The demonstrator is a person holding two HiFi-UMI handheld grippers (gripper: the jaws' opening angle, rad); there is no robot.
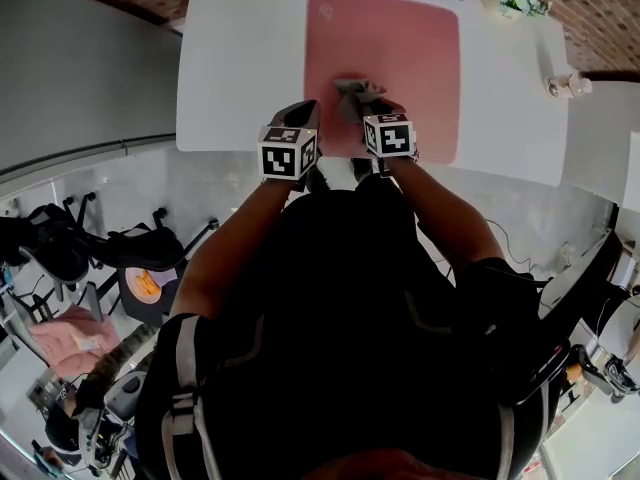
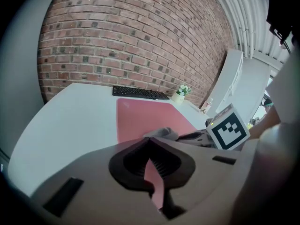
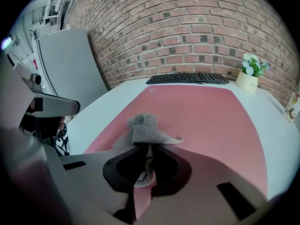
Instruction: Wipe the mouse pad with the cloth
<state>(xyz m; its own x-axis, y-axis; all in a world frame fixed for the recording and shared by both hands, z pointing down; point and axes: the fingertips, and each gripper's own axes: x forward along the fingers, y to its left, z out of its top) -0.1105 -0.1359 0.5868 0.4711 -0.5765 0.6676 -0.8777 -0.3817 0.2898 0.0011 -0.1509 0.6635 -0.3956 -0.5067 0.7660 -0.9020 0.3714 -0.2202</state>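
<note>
Head view: on the white worktop (image 1: 240, 58), the right hand-held gripper (image 1: 358, 108) holds a grey cloth (image 1: 355, 90) on the near part of the pink mouse pad (image 1: 400, 48). The left hand-held gripper (image 1: 305, 116) sits just beside it at the pad's near left edge.

Left gripper view: its jaws are drawn together on nothing, with the pad showing beneath.

Right gripper view: the jaws are clamped on the bunched cloth, which rests on the pad. A black keyboard (image 3: 187, 78) and potted flowers (image 3: 248, 74) lie beyond.

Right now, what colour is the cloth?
The cloth is grey; the right gripper view shows it best.
</note>
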